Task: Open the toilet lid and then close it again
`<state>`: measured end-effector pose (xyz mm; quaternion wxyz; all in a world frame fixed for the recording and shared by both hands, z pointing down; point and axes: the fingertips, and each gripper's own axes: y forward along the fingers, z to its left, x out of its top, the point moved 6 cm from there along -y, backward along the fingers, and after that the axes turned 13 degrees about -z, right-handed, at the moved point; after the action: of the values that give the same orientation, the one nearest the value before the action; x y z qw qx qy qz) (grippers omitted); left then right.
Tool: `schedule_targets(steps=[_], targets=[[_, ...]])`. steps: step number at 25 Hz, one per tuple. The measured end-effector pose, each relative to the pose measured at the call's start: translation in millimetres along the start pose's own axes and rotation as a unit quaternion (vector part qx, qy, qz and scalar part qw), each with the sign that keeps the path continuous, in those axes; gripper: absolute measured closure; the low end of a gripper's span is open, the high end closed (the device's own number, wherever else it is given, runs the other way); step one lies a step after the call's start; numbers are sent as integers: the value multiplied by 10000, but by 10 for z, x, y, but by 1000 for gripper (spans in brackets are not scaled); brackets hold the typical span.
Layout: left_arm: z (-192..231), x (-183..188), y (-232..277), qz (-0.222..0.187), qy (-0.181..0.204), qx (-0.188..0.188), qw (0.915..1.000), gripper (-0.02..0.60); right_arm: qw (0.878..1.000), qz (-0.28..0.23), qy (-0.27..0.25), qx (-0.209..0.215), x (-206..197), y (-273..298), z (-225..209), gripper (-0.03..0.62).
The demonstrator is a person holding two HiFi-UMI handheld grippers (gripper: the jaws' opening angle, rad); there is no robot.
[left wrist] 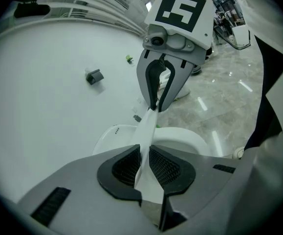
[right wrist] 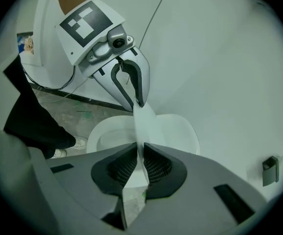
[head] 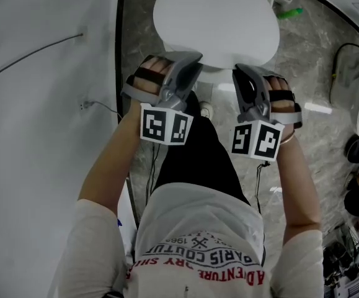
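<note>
1. White plastic marks the toilet lid (head: pixel 216 20), which fills the top of the head view over a grey marbled floor (head: pixel 315 48). The left hand-held gripper (head: pixel 190 59) and the right hand-held gripper (head: pixel 241 72) both reach the near edge of the lid, one on each side of its front. A small green thing (head: pixel 289 13) lies on the floor beside the toilet.
2. In the left gripper view, the left hand-held gripper (left wrist: pixel 145 166) is clenched on the thin front edge of the toilet lid (left wrist: pixel 148 129), which passes between its ribbed pads (left wrist: pixel 125 168). The same edge runs on to the right hand-held gripper (left wrist: pixel 157 104) opposite. The toilet seat (left wrist: pixel 183 140) shows below this edge, so the front of the lid stands lifted off it.
3. In the right gripper view, the right hand-held gripper (right wrist: pixel 141 163) is also clamped on the lid edge (right wrist: pixel 143 124), with the left hand-held gripper (right wrist: pixel 137 101) grasping it at the far end. The seat (right wrist: pixel 99 136) lies underneath, next to a dark trouser leg (right wrist: pixel 33 121).
</note>
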<state>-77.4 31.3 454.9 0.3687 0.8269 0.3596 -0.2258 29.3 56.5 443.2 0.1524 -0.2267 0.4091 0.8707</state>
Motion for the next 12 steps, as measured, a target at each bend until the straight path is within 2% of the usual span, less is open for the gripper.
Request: schedule_targets(steps=[6, 10, 12], targets=[[-430, -119, 25, 172, 164, 15, 9997, 518, 9988, 41, -396, -295, -142, 92, 469, 572], [-695, -273, 18, 126, -67, -56, 9999, 506, 9979, 84, -555, -335, -208, 203, 774, 572], [-788, -313, 48, 177, 18, -26, 9998, 503, 9973, 92, -652, -322, -259, 249, 856, 572]])
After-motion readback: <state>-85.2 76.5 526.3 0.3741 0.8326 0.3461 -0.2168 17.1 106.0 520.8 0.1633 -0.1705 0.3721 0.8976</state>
